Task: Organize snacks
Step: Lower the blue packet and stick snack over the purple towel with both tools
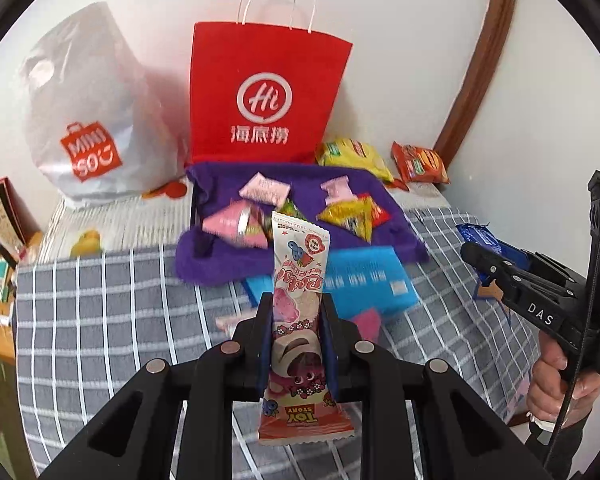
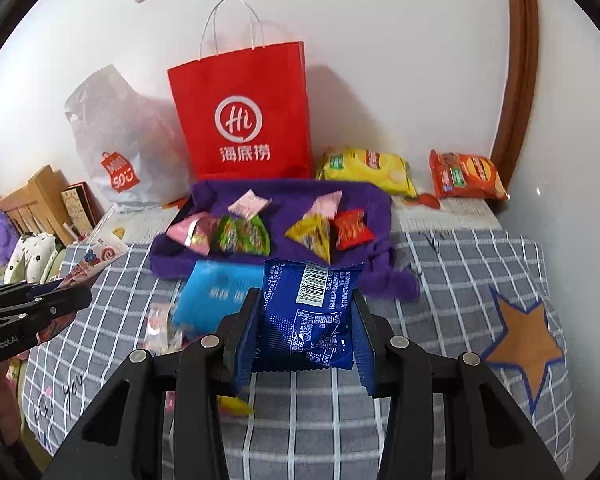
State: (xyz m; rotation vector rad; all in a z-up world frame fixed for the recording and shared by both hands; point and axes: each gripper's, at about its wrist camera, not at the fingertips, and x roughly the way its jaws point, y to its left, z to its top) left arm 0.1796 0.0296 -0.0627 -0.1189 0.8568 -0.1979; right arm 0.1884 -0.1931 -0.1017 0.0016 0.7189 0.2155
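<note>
Pink cartoon-printed snack packet [image 1: 300,320], long, perhaps slightly crumpled.

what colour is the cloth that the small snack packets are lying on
Purple cloth, clearest in the right wrist view.

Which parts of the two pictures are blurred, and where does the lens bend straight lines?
Left wrist view: the pink packets on the purple cloth smear with motion blur, while the held snack stick stays sharp. Right wrist view: the light blue packet is blurred; the brown door frame curves from fisheye distortion, with black corners.
</note>
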